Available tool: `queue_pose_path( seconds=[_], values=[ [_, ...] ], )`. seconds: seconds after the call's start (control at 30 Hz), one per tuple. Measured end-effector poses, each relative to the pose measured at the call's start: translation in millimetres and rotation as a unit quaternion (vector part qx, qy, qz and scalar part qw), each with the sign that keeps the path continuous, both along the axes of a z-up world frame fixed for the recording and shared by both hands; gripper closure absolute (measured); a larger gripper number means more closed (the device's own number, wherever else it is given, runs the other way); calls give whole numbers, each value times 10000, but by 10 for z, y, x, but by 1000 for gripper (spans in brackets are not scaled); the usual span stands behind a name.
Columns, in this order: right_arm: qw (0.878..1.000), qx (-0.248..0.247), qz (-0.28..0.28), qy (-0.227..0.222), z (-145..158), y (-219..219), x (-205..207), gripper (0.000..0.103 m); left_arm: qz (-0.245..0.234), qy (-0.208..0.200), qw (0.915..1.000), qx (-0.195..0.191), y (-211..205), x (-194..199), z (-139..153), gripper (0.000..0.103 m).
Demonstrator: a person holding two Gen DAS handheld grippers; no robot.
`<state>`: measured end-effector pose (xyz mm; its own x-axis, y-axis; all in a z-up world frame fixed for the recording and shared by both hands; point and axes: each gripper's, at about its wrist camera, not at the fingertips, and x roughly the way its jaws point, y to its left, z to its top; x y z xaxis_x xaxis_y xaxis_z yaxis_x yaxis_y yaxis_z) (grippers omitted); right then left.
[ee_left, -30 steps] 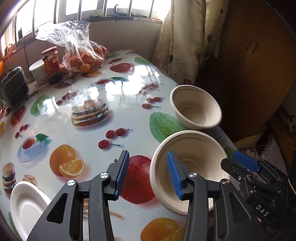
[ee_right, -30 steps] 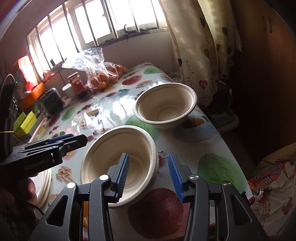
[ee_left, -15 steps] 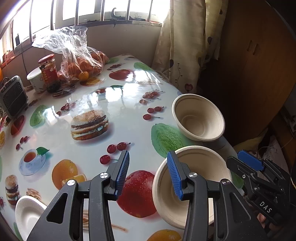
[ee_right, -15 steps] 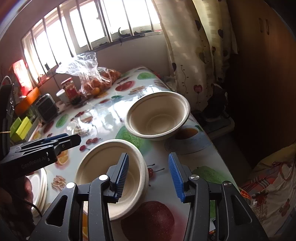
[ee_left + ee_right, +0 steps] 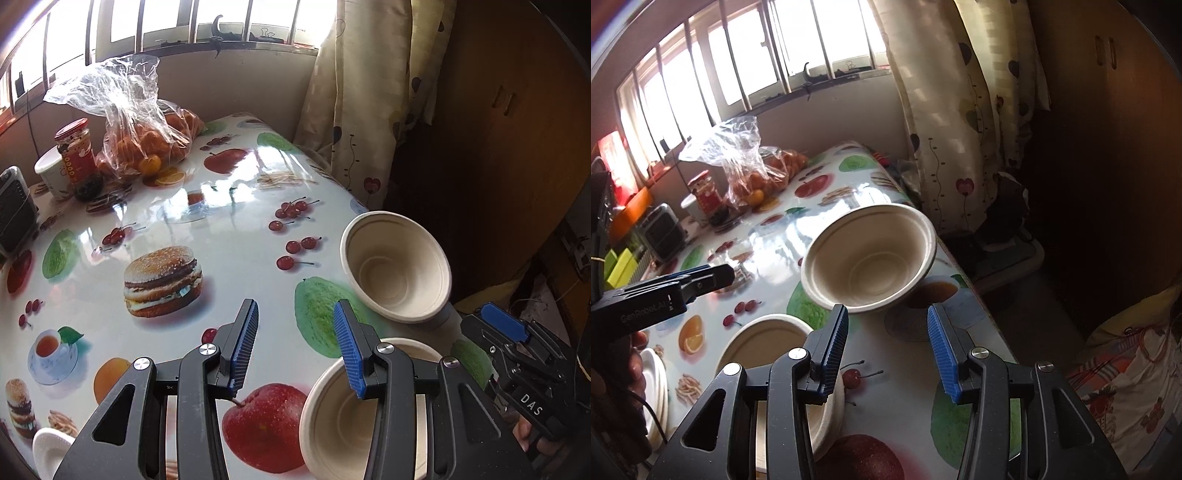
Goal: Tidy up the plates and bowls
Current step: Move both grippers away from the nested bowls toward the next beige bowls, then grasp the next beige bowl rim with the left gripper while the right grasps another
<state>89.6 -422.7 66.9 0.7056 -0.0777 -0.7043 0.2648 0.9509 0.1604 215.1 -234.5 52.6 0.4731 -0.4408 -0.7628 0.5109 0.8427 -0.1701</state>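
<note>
A: What sits on the table (image 5: 236, 236), biggest first?

B: On its glossy fruit-print cover, far back under the window, a clear bag of oranges (image 5: 147, 136), a red-lidded jar (image 5: 77, 158) beside it, and a white cup (image 5: 50, 173) behind the jar. A dark grilled box (image 5: 14, 214) stands at the left edge. Nothing lies between the tools and the bowls.

A: And the tools?

B: The left tool (image 5: 293, 347) is spread wide, holding nothing, above the near bowl's left rim. The right tool (image 5: 886, 350) is just as wide, also empty, hovering over the table between the two bowls.

A: The bowls and plates?

B: The far bowl (image 5: 871, 258) is pale beige, upright, near the table's right edge. The near bowl (image 5: 340, 417), same kind, stands just short of it, apart. White plates (image 5: 655, 384) lie stacked at the left edge.
</note>
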Motion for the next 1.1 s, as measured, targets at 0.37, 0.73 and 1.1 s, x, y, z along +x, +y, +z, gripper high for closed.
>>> queue_pose_path(
  seconds=[0.37, 0.73, 1.1],
  values=[
    [10000, 8, -59, 44, -22, -190, 203, 59, -193, 151, 9997, -67, -224, 275, -21, 59],
    [9999, 27, -111, 116, -80, -313, 389, 59, -354, 289, 9989, -52, -449, 493, -104, 59],
    [9997, 98, -92, 183, -162, -379, 544, 65, -417, 525, 9977, -90, -535, 637, -237, 59]
  ],
)
